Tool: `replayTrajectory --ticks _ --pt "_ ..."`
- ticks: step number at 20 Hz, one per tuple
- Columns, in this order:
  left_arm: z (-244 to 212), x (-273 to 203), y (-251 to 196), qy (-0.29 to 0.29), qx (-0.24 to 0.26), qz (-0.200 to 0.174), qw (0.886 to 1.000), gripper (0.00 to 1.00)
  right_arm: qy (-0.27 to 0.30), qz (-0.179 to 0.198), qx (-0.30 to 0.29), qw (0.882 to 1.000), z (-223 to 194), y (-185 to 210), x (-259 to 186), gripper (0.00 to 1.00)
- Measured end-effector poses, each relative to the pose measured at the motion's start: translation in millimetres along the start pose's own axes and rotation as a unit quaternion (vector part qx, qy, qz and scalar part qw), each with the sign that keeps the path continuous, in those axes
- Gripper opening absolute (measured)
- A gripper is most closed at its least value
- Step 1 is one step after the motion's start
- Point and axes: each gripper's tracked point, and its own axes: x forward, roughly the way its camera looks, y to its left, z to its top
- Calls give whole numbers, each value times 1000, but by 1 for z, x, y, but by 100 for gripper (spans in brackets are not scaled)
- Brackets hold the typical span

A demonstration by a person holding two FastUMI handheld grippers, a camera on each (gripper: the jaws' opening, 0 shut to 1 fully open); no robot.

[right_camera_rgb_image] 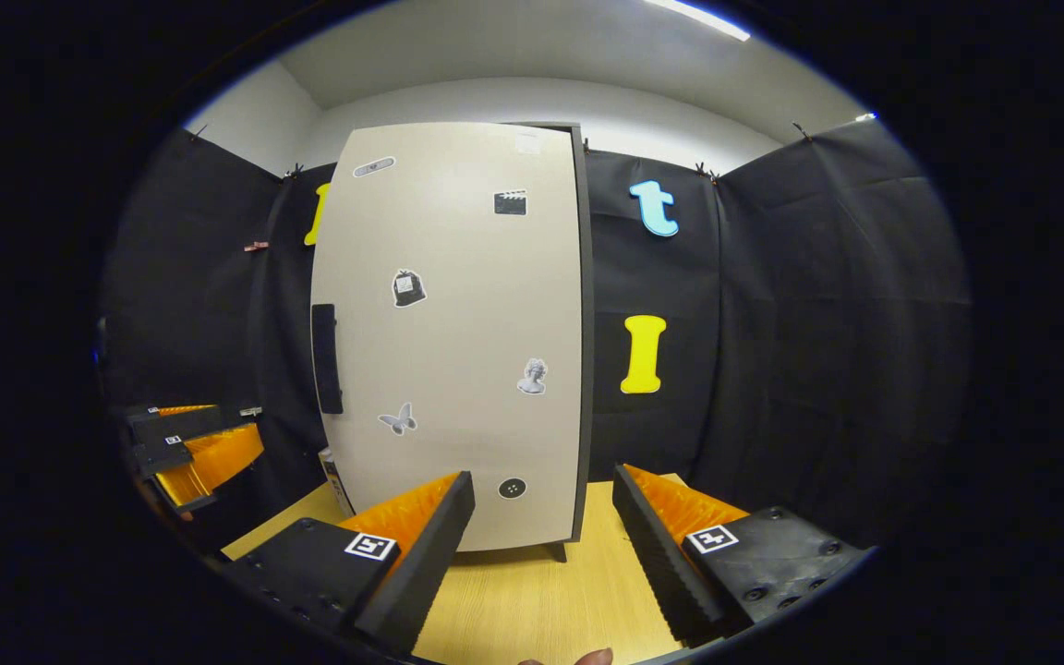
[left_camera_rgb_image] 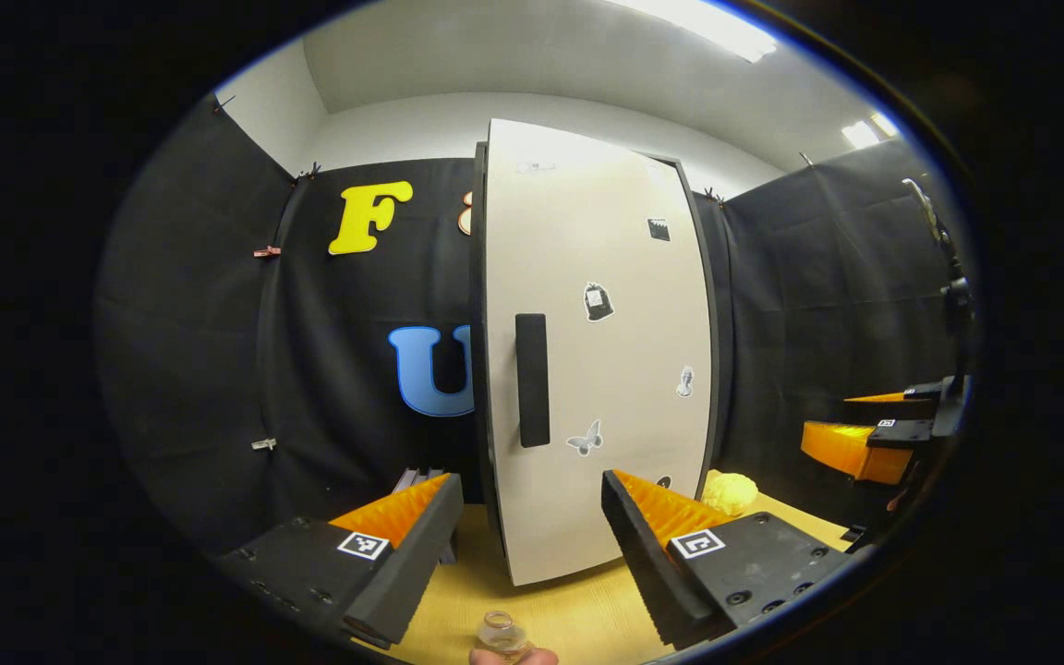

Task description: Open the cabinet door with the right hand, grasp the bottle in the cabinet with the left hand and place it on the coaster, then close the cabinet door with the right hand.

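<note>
The cabinet's white door (left_camera_rgb_image: 606, 369) looks closed, with a black vertical handle (left_camera_rgb_image: 532, 379) near its left edge. My left gripper (left_camera_rgb_image: 532, 480) is open in front of the door's lower part, holding nothing. A small clear bottle (left_camera_rgb_image: 501, 634) stands on the wooden table at the bottom edge, with a fingertip (left_camera_rgb_image: 513, 657) next to it. I cannot make out a coaster. In the right gripper view the door (right_camera_rgb_image: 458, 351) and handle (right_camera_rgb_image: 326, 358) face me. My right gripper (right_camera_rgb_image: 546, 473) is open and empty, short of the cabinet.
A pale yellow lumpy object (left_camera_rgb_image: 729, 491) lies on the table (left_camera_rgb_image: 578, 610) right of the cabinet. Grey slats (left_camera_rgb_image: 421, 480) show left of its base. The right gripper (left_camera_rgb_image: 874, 434) hangs far right; the left gripper (right_camera_rgb_image: 190, 443) far left.
</note>
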Motion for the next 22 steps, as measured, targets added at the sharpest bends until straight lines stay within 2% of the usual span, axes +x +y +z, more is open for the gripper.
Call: replayTrajectory --ticks 22 --pt "0 0 -14 3 10 -2 1000 95 1 -3 6 1000 -4 -11 -9 98"
